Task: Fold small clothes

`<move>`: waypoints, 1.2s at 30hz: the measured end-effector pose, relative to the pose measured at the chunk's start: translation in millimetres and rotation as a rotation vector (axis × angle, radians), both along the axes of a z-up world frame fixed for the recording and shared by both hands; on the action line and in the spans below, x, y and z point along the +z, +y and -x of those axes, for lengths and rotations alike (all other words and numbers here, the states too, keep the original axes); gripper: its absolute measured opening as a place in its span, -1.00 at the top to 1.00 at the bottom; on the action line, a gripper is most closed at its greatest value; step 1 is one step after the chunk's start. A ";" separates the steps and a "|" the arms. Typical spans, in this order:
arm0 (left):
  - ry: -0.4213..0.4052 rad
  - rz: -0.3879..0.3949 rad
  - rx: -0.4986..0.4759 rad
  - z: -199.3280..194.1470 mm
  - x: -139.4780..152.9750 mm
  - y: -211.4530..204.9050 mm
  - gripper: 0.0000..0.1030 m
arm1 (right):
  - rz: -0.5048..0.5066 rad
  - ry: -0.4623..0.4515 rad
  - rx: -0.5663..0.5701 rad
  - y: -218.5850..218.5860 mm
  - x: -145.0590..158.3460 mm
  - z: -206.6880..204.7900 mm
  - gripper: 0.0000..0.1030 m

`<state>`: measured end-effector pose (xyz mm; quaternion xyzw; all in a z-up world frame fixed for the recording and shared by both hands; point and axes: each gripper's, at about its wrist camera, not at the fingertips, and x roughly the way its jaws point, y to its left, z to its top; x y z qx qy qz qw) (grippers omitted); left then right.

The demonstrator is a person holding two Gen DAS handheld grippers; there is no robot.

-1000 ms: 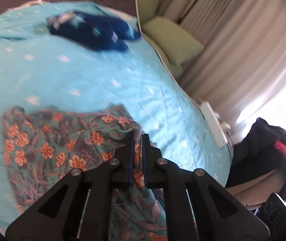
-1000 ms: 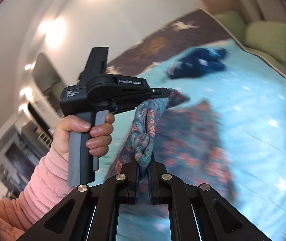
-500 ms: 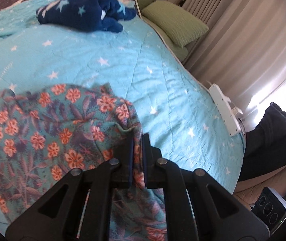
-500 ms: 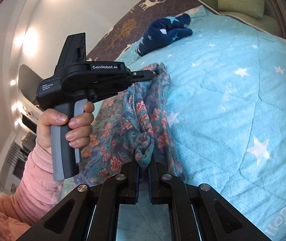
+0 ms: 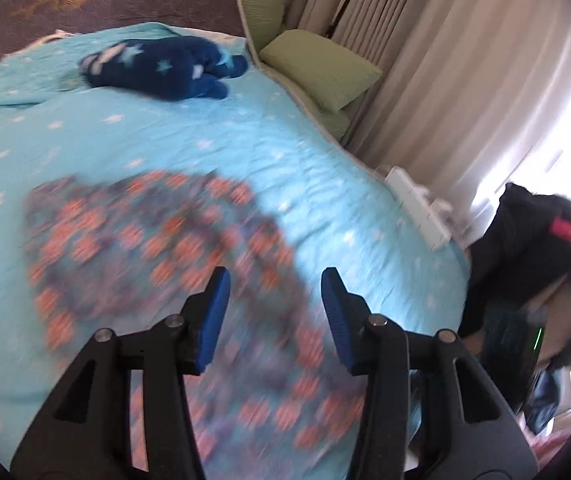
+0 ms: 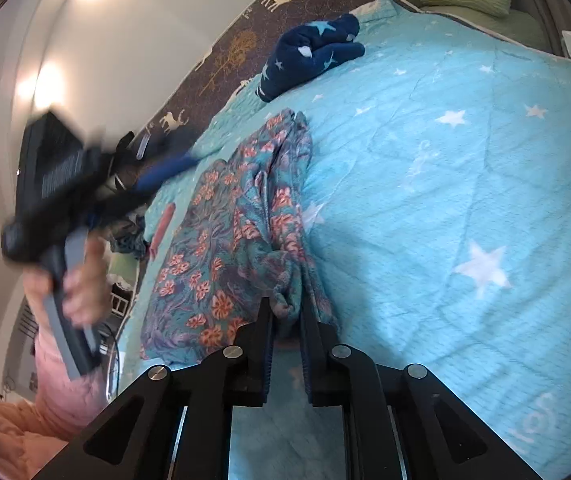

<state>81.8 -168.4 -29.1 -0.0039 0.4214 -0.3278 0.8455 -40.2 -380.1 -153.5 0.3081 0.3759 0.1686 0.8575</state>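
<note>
A floral teal-and-orange garment [image 5: 145, 240] [image 6: 225, 240] lies spread on the turquoise star bedspread [image 6: 445, 200]. My left gripper [image 5: 275, 276] hovers above it; its jaws are opening and stand wide apart with nothing pinched between them. In the right wrist view that left gripper [image 6: 165, 168] is blurred at the left, held by a hand [image 6: 81, 284] in a pink sleeve. My right gripper [image 6: 286, 304] is low over the bed. Its jaws are opening, and a bunched fold of the floral garment still sits between the pads.
A navy star-print garment [image 5: 165, 68] [image 6: 309, 56] lies near the head of the bed. Green pillows [image 5: 317, 68] stand by the curtains. A white power strip [image 5: 417, 208] sits at the bed's right edge, with dark clothing [image 5: 537, 240] piled beyond it.
My left gripper has let go of the floral garment, opened wide and pulled back from it. My right gripper has lowered its fold toward the bed and parted slightly.
</note>
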 end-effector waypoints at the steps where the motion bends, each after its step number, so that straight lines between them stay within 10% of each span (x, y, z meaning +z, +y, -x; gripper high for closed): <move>1: -0.007 -0.009 0.012 7.4 -1.1 10.6 0.05 | 0.011 -0.007 -0.009 -4.6 3.3 3.1 0.71; 10: -0.044 -0.188 0.183 95.6 -24.1 107.1 -0.11 | 0.056 -0.048 -0.064 -23.9 23.8 -1.0 0.54; 17: -0.070 -0.252 0.153 119.1 -57.3 78.6 -0.24 | 0.076 -0.043 0.030 8.2 23.1 -15.9 0.50; 26: -0.132 -0.335 0.377 100.0 -76.8 53.5 -0.28 | 0.135 -0.025 0.024 19.7 17.4 -8.2 0.26; 36: -0.194 -0.281 0.425 108.9 -61.6 60.5 -0.28 | 0.145 0.019 0.030 16.6 2.4 -5.0 0.22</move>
